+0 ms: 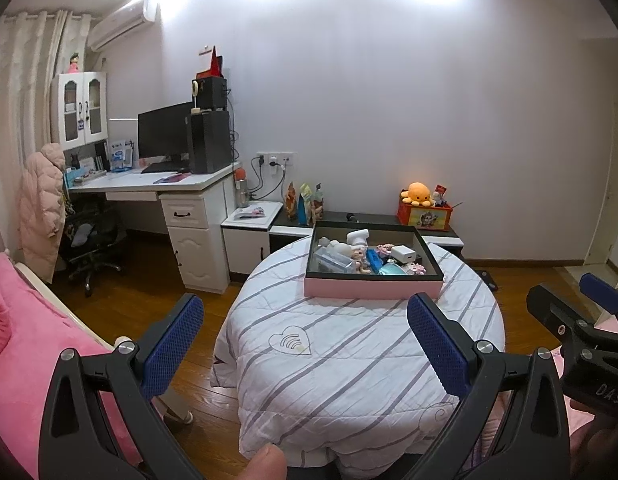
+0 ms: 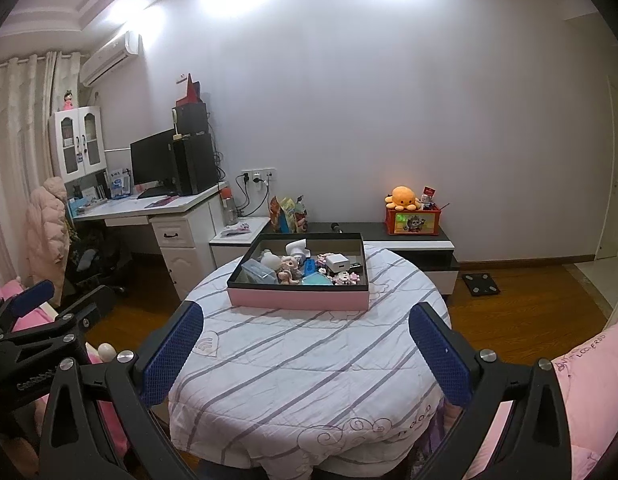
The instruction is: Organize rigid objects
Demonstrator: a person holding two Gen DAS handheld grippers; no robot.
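A shallow pink box with a dark rim (image 1: 373, 290) (image 2: 297, 300) sits at the far side of a round table under a white striped cloth (image 1: 349, 356) (image 2: 309, 360). Inside lie several small items: a white charger (image 1: 403, 255) (image 2: 337, 262), a doll figure (image 1: 359, 254) (image 2: 288, 266), a clear case (image 1: 333, 261), a blue piece (image 1: 373, 260) and a teal one (image 2: 317, 279). My left gripper (image 1: 305, 330) is open, held short of the box with nothing between its fingers. My right gripper (image 2: 305, 336) is open too, equally short of the box and empty.
A pink bed (image 1: 33, 360) lies at the left and pink bedding (image 2: 581, 392) at the right. Behind the table stand a low cabinet with an orange plush on a red box (image 1: 423, 210), snack bags (image 1: 305, 204), a white desk (image 1: 181, 200) and an office chair (image 1: 93, 240).
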